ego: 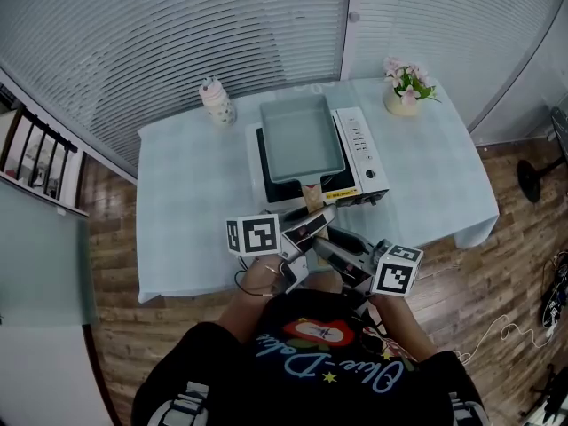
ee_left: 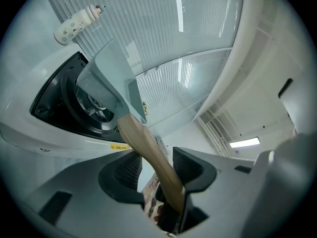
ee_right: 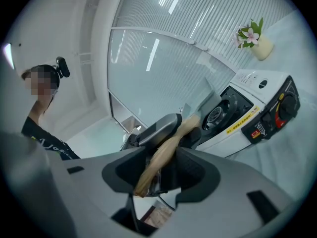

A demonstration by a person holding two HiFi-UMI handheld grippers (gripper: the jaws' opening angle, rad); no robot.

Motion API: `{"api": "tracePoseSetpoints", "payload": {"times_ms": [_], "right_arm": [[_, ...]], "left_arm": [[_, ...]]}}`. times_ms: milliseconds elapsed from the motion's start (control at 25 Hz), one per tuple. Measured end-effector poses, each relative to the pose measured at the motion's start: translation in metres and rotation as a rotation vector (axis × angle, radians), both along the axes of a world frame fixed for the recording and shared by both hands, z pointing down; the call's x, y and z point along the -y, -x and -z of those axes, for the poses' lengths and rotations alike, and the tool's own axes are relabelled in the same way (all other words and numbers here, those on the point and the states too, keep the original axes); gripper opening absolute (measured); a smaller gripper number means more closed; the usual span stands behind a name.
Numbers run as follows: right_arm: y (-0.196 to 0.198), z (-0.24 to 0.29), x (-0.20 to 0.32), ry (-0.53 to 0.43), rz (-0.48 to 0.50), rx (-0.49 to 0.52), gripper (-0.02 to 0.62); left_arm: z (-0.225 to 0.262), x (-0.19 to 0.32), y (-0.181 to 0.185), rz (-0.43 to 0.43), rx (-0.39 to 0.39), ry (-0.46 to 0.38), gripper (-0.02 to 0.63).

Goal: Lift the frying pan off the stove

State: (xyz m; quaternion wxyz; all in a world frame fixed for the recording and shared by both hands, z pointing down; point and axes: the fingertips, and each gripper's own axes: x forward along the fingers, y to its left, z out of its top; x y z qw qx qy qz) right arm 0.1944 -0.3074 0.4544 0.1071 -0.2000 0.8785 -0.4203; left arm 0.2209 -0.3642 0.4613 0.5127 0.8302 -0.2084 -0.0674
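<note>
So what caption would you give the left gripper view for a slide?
Left gripper holds the wooden handle of a pale frying pan between its jaws, over the stove.

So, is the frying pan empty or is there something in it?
Empty. In the head view the frying pan shows a bare, pale inside with nothing lying in it.

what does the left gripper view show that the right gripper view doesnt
Only the left gripper view: the dotted bottle and a close look at the pan's pale body. Only the right gripper view: the flower pot, the stove's control knob and a person in the background. Both: the wooden handle between that gripper's own fingers, and the stove's burner.
</note>
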Motion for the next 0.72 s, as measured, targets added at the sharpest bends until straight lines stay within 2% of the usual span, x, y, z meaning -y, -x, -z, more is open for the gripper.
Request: {"api": "tracePoseSetpoints", "payload": {"times_ms": [200, 720], "right_arm": [[0.002, 0.009, 0.002, -0.028, 0.001, -0.014, 0.179], [-0.001, 0.041, -0.005, -0.129, -0.001, -0.014, 0.181]], "left_arm": [[0.009, 0.002, 0.001, -0.003, -0.005, -0.014, 0.183], [0.046, -0.005, -0.001, -0.001, 0.018, -0.114, 0.183]]}}
